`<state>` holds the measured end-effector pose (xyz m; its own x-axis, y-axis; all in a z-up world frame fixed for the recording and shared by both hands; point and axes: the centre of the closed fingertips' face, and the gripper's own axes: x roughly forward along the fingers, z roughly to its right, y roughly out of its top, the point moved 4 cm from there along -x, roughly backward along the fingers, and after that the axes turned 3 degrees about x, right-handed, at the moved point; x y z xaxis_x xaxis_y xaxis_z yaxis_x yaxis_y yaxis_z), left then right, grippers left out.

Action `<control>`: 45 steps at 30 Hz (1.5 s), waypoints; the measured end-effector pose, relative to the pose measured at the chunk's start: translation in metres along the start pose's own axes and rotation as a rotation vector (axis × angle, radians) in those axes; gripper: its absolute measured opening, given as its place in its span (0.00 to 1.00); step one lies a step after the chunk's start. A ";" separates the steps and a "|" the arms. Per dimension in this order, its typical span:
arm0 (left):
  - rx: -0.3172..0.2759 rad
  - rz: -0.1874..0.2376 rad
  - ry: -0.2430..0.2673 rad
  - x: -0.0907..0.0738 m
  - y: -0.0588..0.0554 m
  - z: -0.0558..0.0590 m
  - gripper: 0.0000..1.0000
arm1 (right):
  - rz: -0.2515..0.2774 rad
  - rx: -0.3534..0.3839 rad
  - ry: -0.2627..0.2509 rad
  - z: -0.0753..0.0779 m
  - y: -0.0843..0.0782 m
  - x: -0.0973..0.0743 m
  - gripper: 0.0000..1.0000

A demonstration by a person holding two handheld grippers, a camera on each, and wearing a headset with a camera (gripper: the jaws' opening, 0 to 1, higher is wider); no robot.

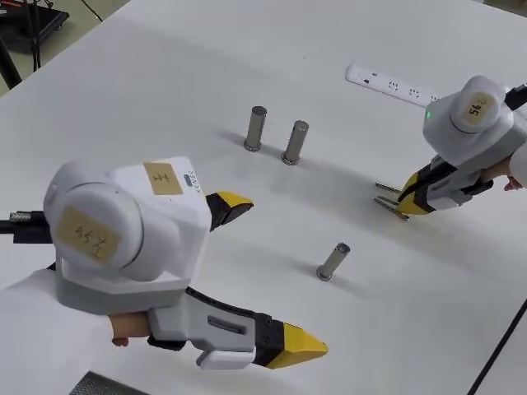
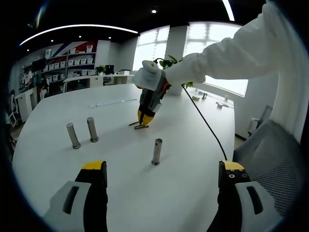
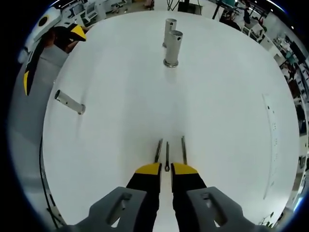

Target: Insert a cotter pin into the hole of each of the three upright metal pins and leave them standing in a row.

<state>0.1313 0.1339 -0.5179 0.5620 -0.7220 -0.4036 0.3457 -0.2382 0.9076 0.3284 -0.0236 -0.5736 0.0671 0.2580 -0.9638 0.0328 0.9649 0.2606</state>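
Three metal pins [image 1: 333,262] stand upright on the surface [image 1: 165,99], one just ahead of your wide-open, released left tongs [image 1: 272,276] and two farther off. Your right tongs [image 3: 167,167] are clenched on the middle cotter pin [image 3: 167,152] of three lying at their tips.

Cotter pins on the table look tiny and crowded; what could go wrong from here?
The three cotter pins lie side by side at the tips of the right tool, so it might pinch two or knock the neighbours away. The upright metal pins stand free on small bases, two close together; pushing a cotter pin in sideways could topple one.
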 end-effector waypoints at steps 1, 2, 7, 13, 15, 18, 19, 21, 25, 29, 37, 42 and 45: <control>0.000 -0.002 -0.001 0.000 0.000 0.000 0.95 | 0.001 0.008 0.003 0.000 0.000 0.000 0.02; 0.002 -0.003 -0.002 0.000 0.000 0.000 0.95 | 0.000 0.009 0.006 0.000 0.000 0.000 0.02; 0.004 -0.004 -0.010 0.001 0.000 0.002 0.95 | 0.000 0.021 0.017 0.003 0.000 0.001 0.01; -0.014 0.002 -0.026 0.002 0.001 0.004 0.95 | -0.045 -0.017 0.022 0.002 0.004 0.002 0.01; -0.022 0.017 -0.022 0.002 0.003 0.002 0.95 | -0.058 -0.019 0.020 0.006 0.003 0.003 0.01; -0.036 0.024 -0.025 0.002 0.004 0.002 0.95 | -0.066 -0.011 0.011 0.006 0.004 0.003 0.00; -0.045 0.032 -0.028 0.001 0.005 0.002 0.95 | -0.068 -0.013 0.009 0.006 0.004 0.003 0.00; -0.049 0.042 -0.028 0.001 0.007 0.002 0.95 | -0.073 -0.019 0.010 0.008 0.003 0.004 0.00; -0.051 0.054 -0.026 0.001 0.010 0.002 0.95 | -0.072 -0.027 0.008 0.007 0.004 0.004 0.00; -0.050 0.053 -0.029 0.001 0.009 0.003 0.95 | -0.075 -0.011 0.013 0.007 0.004 0.005 0.00; -0.045 0.046 -0.029 0.001 0.009 0.004 0.95 | -0.092 -0.036 -0.014 0.000 0.006 0.003 0.00; -0.046 0.051 -0.031 0.001 0.010 0.004 0.94 | -0.124 -0.071 -0.029 0.004 0.007 0.004 0.00; -0.041 0.044 -0.035 0.001 0.009 0.006 0.94 | -0.130 -0.081 -0.040 0.001 0.007 0.003 0.00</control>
<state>0.1308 0.1276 -0.5091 0.5511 -0.7536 -0.3582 0.3523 -0.1790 0.9186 0.3303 -0.0160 -0.5748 0.1071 0.1297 -0.9857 -0.0364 0.9913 0.1265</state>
